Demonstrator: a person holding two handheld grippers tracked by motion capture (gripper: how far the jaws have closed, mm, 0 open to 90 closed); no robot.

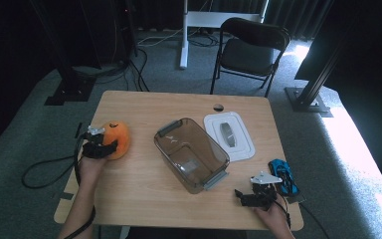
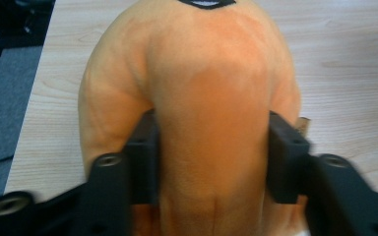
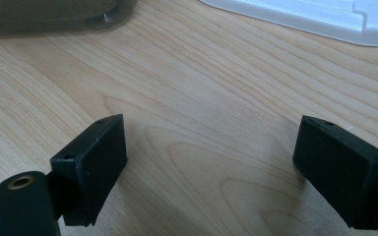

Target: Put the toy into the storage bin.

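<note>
Orange plush toy (image 2: 211,113) sits squeezed between the pads of the left gripper (image 2: 211,162), clamped at the table's (image 1: 144,199) left edge; right gripper (image 3: 211,167) rests wide open, nothing between its jaws.

1. We see a wooden table (image 1: 144,199) on grey carpet.
2. An orange plush (image 1: 117,139) lies near its left edge.
3. Mid-table — a clear container (image 1: 191,154), a white lid (image 1: 229,135) beside it.
4. A blue toy car (image 1: 283,177) sits near the right edge.
</note>
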